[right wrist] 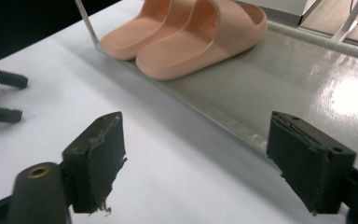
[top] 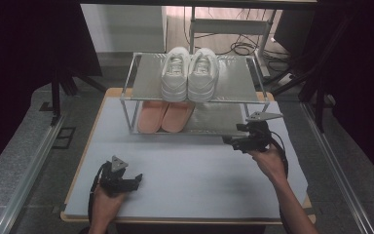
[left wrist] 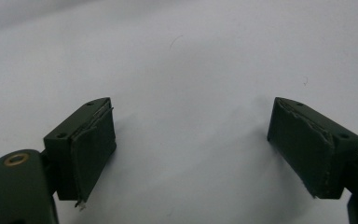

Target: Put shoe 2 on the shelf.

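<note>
From the high view, a two-tier metal shoe rack with silver shelves (top: 146,87) stands at the centre of the frame on a pale grey table mat (top: 185,180); a pair of white lace-up sneakers (top: 190,73) sits on its top shelf and a pair of peach-pink foam slides (top: 164,117) on the lower one. The right gripper (top: 235,141) hovers at centre right, just beside the rack's front right corner, and the left gripper (top: 137,179) rests low at lower left, well apart from the rack.

In the left gripper view, its jaws stand wide over bare mat, holding nothing.

In the right gripper view, the jaws of the right gripper (right wrist: 196,158) are likewise spread wide and empty, with the slides (right wrist: 186,32) at the upper centre and the shelf's front lip (right wrist: 214,116) crossing between. The risk here, as I judge it: a low approach could catch that lip or the corner post and shove the rack, and the soft slides could squash and slip out of a shallow pinch.
</note>
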A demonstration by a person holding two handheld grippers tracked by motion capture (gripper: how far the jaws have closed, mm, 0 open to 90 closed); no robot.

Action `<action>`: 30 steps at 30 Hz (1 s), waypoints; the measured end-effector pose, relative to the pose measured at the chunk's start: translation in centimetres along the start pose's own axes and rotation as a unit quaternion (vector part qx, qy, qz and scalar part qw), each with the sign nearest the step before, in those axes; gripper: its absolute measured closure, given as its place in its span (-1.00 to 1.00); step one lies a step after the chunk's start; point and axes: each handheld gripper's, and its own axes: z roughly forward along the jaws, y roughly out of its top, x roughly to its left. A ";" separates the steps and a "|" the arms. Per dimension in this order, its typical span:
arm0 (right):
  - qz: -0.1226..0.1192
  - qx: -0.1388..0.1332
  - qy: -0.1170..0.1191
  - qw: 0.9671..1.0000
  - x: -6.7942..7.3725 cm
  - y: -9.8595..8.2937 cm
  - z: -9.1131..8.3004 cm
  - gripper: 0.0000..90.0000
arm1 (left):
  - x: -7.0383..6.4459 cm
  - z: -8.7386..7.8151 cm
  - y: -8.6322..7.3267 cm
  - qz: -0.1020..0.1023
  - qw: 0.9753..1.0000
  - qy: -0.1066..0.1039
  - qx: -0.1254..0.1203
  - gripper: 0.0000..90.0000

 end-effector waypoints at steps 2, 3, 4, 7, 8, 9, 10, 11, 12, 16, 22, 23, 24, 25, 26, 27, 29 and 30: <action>-0.001 0.003 0.001 1.000 0.0 -0.4 -0.2 -0.64 | 0.0 0.0 0.0 -0.001 1.000 0.000 0.000 -0.67; -0.002 0.004 0.001 1.000 0.0 -0.7 -0.3 -0.65 | 0.0 0.0 0.0 -0.001 1.000 0.000 0.000 -0.67; -0.002 0.004 0.001 1.000 0.0 -0.7 -0.3 -0.65 | 0.0 0.0 0.0 -0.001 1.000 0.000 0.000 -0.67; -0.002 0.013 -0.002 1.000 0.0 -1.5 -0.6 -0.69 | 0.0 0.0 0.0 -0.001 1.000 0.000 0.000 -0.67; -0.001 0.016 -0.002 1.000 0.0 -1.8 -0.7 -0.69 | 0.0 0.0 0.0 -0.001 1.000 0.000 0.000 -0.67; -0.002 0.018 -0.002 1.000 0.0 -2.0 -0.8 -0.70 | 0.0 0.0 0.0 -0.001 1.000 0.000 0.000 -0.67; -0.002 0.018 -0.002 1.000 0.0 -2.0 -0.8 -0.70 | 0.0 0.0 0.0 -0.001 1.000 0.000 0.000 -0.67; -0.006 0.021 -0.005 1.000 0.0 -2.4 -0.9 -0.71 | 0.0 0.0 0.0 -0.001 1.000 0.000 0.000 -0.67; -0.006 0.021 -0.005 1.000 0.0 -2.4 -0.9 -0.71 | 0.0 0.0 0.0 -0.001 1.000 0.000 0.000 -0.67; -0.012 0.028 -0.012 0.999 0.0 -3.3 -1.1 -0.71 | 0.0 0.0 0.0 -0.001 1.000 0.000 0.000 -0.67; -0.015 0.040 -0.020 0.999 -0.1 -5.3 -1.5 -0.72 | 0.0 0.0 0.0 -0.001 1.000 0.000 0.000 -0.67; -0.014 0.042 -0.022 0.999 -0.2 -5.6 -1.5 -0.72 | 0.0 0.0 0.0 -0.001 1.000 0.000 0.000 -0.67; -0.013 0.043 -0.023 0.999 -0.2 -5.9 -1.6 -0.72 | 0.0 0.0 0.0 -0.001 1.000 0.000 -0.001 -0.67; -0.010 0.044 -0.023 0.999 -0.2 -6.2 -1.6 -0.72 | 0.0 0.0 0.0 -0.001 1.000 0.000 0.000 -0.67; -0.008 0.045 -0.022 0.999 -0.3 -6.5 -1.6 -0.72 | 0.0 0.0 0.0 -0.001 1.000 0.000 0.000 -0.67; -0.005 0.047 -0.023 0.999 -0.3 -6.8 -1.7 -0.72 | 0.0 0.0 0.0 -0.001 1.000 0.000 0.000 -0.67; -0.002 0.048 -0.024 0.999 -0.4 -7.5 -1.7 -0.72 | 0.0 0.0 0.0 -0.001 1.000 0.000 -0.001 -0.67; -0.001 0.050 -0.026 0.998 -0.4 -7.8 -1.7 -0.72 | 0.0 0.0 0.0 -0.001 1.000 0.000 -0.001 -0.67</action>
